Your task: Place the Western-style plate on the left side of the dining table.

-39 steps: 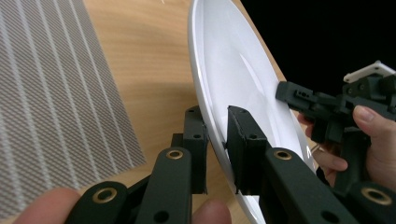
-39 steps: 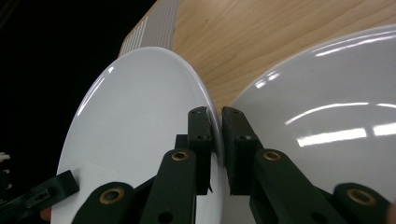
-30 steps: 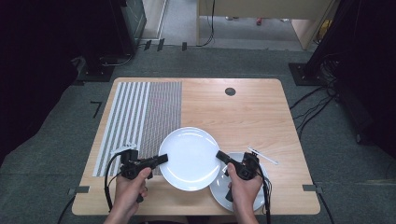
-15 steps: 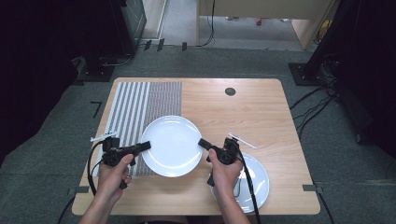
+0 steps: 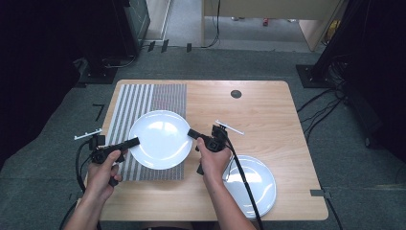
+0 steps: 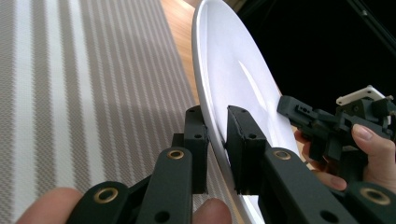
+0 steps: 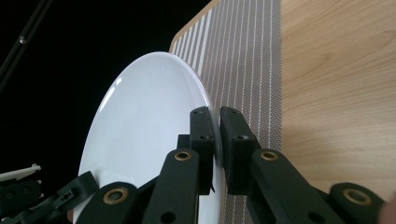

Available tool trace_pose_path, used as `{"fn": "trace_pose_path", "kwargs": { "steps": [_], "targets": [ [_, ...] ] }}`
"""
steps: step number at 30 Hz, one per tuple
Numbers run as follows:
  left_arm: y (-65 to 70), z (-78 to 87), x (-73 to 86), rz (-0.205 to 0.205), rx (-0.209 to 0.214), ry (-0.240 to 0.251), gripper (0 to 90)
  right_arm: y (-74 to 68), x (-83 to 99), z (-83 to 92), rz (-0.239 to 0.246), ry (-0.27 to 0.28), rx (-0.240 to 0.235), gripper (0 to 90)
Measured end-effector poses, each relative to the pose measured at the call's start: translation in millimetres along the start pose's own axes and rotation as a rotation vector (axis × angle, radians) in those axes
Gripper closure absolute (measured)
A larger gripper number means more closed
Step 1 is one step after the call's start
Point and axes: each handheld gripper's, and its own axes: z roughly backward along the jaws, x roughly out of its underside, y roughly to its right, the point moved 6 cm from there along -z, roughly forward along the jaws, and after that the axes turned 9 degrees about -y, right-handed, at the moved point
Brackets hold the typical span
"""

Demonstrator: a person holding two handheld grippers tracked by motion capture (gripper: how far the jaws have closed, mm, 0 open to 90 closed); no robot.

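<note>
Clamping opposite rims, the left gripper (image 5: 134, 141) and right gripper (image 5: 191, 133) each pinch the white plate (image 5: 160, 139) between nearly closed jaws; it spans the gap between them, above the striped placemat (image 5: 143, 98), second plate (image 5: 251, 184) behind the right hand.

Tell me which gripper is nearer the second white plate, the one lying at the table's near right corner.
Right. The right gripper clamps the carried plate at its right rim, with its hand just up-left of the second plate. The left gripper clamps the carried plate's left rim, over the striped placemat, farther away.
</note>
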Motion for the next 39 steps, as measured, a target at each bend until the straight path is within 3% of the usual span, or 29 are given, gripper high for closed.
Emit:
{"fn": "trace_pose_path", "kwargs": {
  "steps": [8, 14, 24, 32, 39],
  "targets": [
    [-18.1, 0.5, -15.7, -0.003, -0.035, 0.01, 78.9, -0.7, -8.0, -24.9, 0.002, -0.005, 0.011, 84.4],
    [-36.7, 3.6, -26.9, 0.001, -0.078, 0.034, 78.4, -4.4, -9.5, -52.5, 0.032, -0.003, 0.035, 83.7],
    [-63.8, 3.9, -39.9, 0.012, -0.091, 0.041, 78.4, -5.1, -10.5, -84.3, 0.019, -0.003, 0.039, 83.6],
    [-81.5, -8.1, -47.1, 0.014, -0.128, 0.041, 77.3, 1.1, -14.2, -105.7, 0.038, 0.014, 0.098, 82.8],
    [-92.7, -23.0, -52.1, 0.035, -0.14, 0.032, 76.2, 9.4, -19.2, -115.6, 0.021, 0.027, 0.129, 82.9]
  ]
}}
